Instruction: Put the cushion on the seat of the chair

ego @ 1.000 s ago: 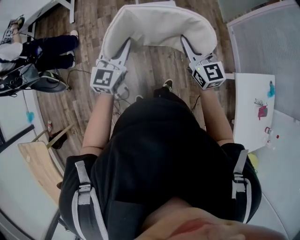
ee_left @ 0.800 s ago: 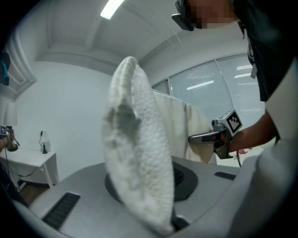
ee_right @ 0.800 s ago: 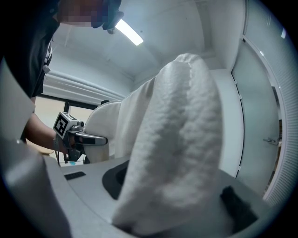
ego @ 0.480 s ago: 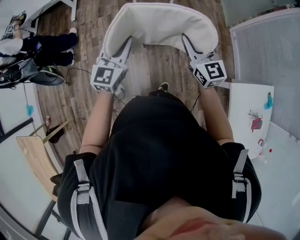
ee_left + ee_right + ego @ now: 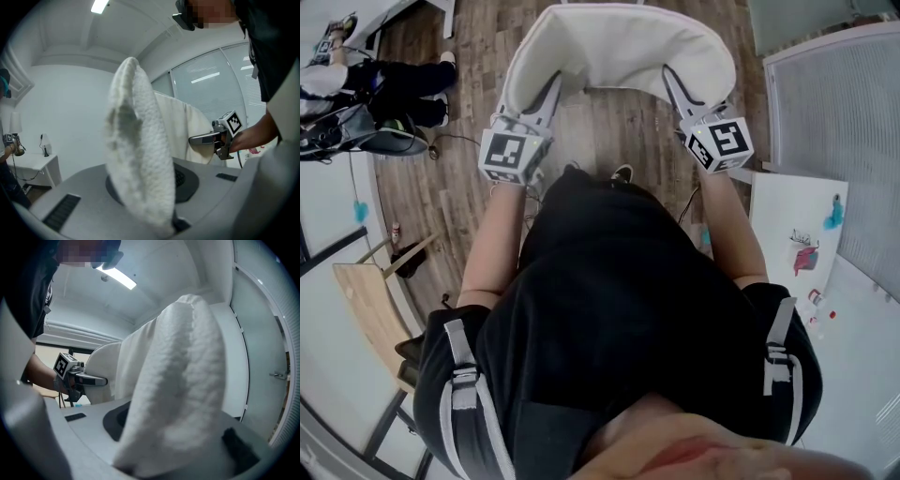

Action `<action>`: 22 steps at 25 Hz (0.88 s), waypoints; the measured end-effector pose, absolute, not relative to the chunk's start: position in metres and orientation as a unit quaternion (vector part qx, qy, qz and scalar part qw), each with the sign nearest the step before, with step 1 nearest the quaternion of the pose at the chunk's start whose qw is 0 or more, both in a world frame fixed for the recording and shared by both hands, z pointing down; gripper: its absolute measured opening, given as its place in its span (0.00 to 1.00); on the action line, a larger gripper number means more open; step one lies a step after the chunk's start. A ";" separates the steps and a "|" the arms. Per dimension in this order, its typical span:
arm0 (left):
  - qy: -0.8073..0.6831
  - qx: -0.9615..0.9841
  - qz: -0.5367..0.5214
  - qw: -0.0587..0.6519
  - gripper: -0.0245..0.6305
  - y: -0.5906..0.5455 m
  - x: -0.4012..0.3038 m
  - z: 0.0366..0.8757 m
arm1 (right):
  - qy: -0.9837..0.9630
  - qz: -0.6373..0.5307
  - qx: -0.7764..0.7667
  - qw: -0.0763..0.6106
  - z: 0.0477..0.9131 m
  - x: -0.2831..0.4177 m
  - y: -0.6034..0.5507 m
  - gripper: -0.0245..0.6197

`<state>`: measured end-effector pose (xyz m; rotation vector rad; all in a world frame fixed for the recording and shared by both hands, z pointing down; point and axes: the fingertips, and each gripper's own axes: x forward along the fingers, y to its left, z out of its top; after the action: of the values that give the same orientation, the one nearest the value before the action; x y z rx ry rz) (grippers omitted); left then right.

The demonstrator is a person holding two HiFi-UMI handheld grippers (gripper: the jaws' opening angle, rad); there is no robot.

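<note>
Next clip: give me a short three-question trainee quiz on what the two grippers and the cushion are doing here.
1. True or false: the left gripper is open and empty.
2. The right gripper is shut on: A) the cushion; B) a cable; C) nothing.
3. Fill in: the cushion hangs over a ___ floor.
Key: 1 false, it grips the cushion; 2 A; 3 wooden.

A white fleecy cushion point(image 5: 183, 394) is clamped in the right gripper point(image 5: 176, 453); its far edge is held by the left gripper point(image 5: 103, 379), under a ceiling light point(image 5: 117, 277).
</note>
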<state>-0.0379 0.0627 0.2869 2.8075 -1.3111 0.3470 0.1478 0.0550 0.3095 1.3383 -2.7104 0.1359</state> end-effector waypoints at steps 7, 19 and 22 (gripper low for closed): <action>-0.419 0.901 0.113 0.014 0.13 0.050 -0.034 0.292 | -0.894 0.046 0.441 0.060 0.315 0.153 0.043 0.14; -0.404 0.909 0.100 0.028 0.13 -0.035 -0.044 0.311 | -0.886 0.050 0.453 0.087 0.323 0.143 -0.033 0.14; -0.400 0.910 0.101 0.032 0.13 -0.063 -0.052 0.315 | -0.884 0.055 0.455 0.092 0.327 0.134 -0.060 0.14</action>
<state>-0.0523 -0.0633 0.3149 2.8025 -1.2328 0.3103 0.1342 -0.0596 0.3267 1.3530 -2.6255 0.1639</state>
